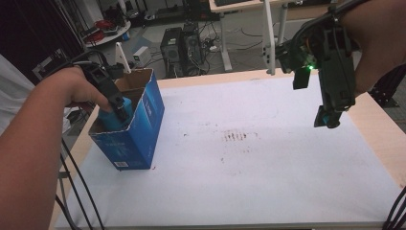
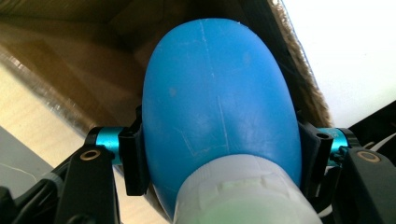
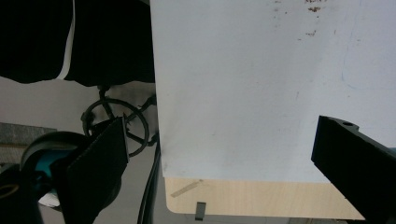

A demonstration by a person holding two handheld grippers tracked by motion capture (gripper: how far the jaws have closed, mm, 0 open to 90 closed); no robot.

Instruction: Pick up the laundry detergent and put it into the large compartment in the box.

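The left tongs (image 1: pixel 119 108) are clamped on a blue bottle (image 2: pixel 219 107) with a white cap, held in the mouth of the open blue carton (image 1: pixel 139 129) at the table's (image 1: pixel 268 191) left; whether it goes in or comes out, I cannot tell. The right tongs (image 1: pixel 330 115) hang wide open and empty at far right.

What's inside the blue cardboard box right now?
A blue bottle with a white cap, gripped by the left gripper, sits in the open box. Bare brown walls show around it; the bottle and walls hide the box floor, so anything else there can't be seen.
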